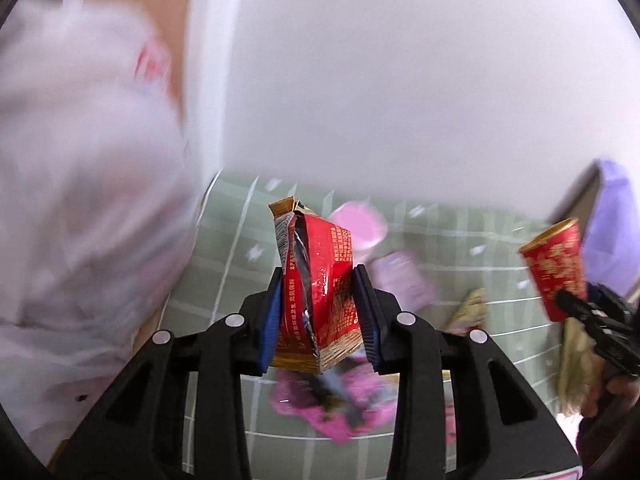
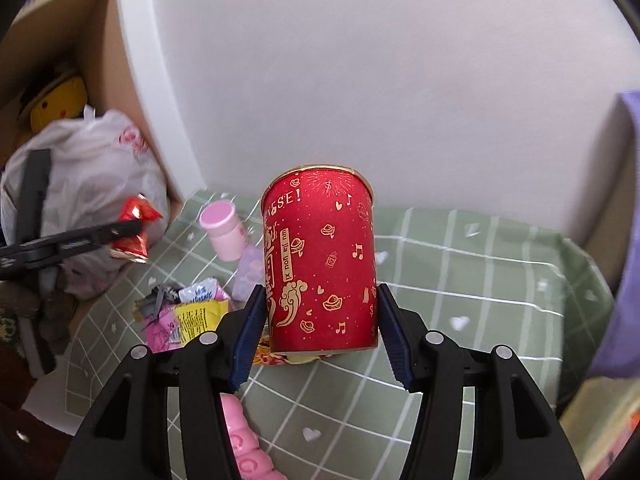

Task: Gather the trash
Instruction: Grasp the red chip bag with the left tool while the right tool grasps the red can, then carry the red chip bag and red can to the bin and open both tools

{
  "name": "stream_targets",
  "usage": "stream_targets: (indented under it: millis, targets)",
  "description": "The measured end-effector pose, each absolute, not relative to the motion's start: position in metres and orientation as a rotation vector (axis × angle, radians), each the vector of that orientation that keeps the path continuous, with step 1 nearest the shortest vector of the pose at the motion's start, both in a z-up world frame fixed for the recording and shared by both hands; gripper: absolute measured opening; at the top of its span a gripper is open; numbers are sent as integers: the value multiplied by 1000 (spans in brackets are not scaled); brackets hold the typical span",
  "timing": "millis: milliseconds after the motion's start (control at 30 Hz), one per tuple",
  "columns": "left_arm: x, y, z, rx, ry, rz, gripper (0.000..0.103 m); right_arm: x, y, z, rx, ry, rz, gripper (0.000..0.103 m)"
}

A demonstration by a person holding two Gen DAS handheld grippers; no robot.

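Left gripper (image 1: 318,308) full: red snack wrapper (image 1: 316,280) clamped between pads. White plastic bag (image 2: 86,184) bulks close on its left, beside cardboard box wall (image 2: 80,32). Right gripper (image 2: 320,320) full: red paper cup (image 2: 320,260) pinched, raised off green checked cloth (image 2: 480,300). Cloth right of cup open, passable. Left half cluttered: pink bottle (image 2: 224,232), crumpled wrappers (image 2: 188,312), pink toy (image 2: 246,440) near bottom edge. White wall (image 2: 400,80) blocks far side; purple fabric (image 2: 624,240) crowds right edge.
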State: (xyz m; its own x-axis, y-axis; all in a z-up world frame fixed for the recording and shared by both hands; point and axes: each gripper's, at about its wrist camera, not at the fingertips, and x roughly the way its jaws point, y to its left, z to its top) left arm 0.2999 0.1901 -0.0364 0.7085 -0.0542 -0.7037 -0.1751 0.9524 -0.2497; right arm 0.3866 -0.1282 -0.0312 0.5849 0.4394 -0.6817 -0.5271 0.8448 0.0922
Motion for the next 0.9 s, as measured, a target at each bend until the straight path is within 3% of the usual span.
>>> stream_targets:
  millis: [333, 900]
  targets:
    - [312, 88, 58, -154, 608, -247, 34, 336, -189, 32, -112, 573, 366, 52]
    - [317, -83, 76, -43, 599, -821, 35, 233, -328, 85, -51, 448, -154, 52]
